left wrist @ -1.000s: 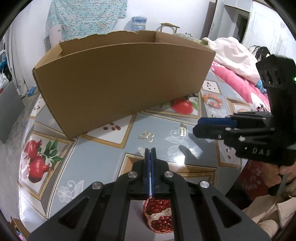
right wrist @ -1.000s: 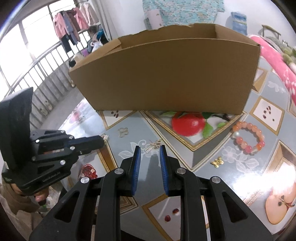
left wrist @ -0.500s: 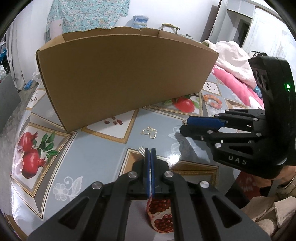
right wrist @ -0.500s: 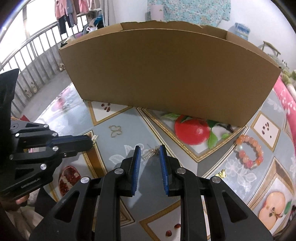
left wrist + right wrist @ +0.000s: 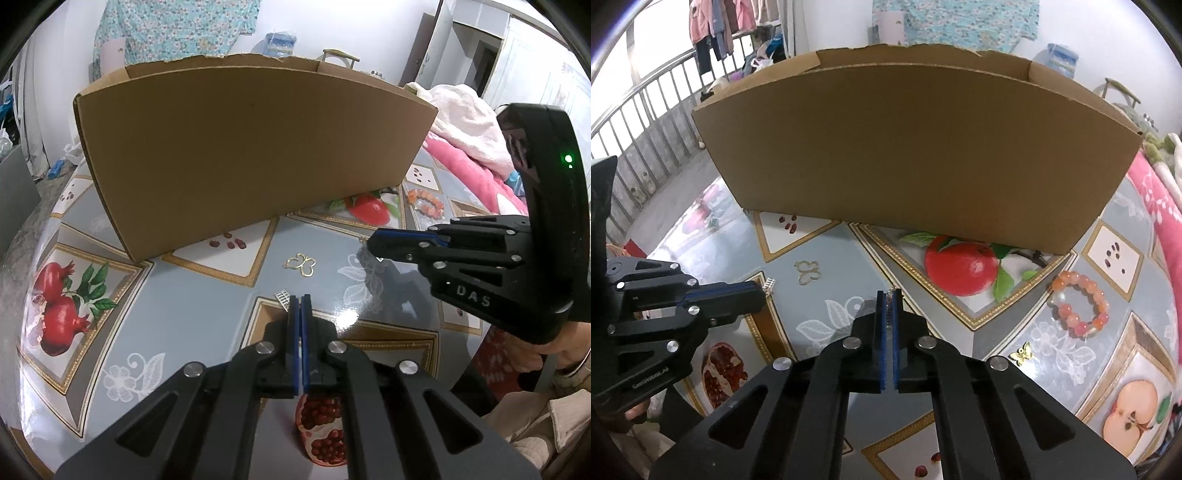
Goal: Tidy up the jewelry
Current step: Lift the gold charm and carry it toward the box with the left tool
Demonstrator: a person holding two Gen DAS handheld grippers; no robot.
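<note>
- Both claws hover low over the counter (image 5: pixel 849 254), which wears a glossy cloth printed with pomegranates, apples and flowers.
- Right claw (image 5: pixel 888 295): its blue pads have just been closing and now stand pressed together on a small silver earring, of which only a bit of hook (image 5: pixel 893 289) shows above the tips.
- Left claw (image 5: pixel 299 301): pads pressed together, with a small silver ladder-shaped earring (image 5: pixel 282 296) sticking out at the left of its tips; from the right wrist view the piece sits right at the tips.
- White letters "DAS" are readable on the side of the right claw in the left wrist view; the small print on the left claw's body is too blurred to read.
- A gold butterfly outline (image 5: pixel 301 263) lies on the cloth between the claws and the cardboard box (image 5: pixel 916 147).
- An orange bead bracelet (image 5: pixel 1078 304) lies to the right, near the box's right corner, with a small gold butterfly charm (image 5: pixel 1022 352) nearer than it.
- The box stands open-topped at the far side of the counter.
</note>
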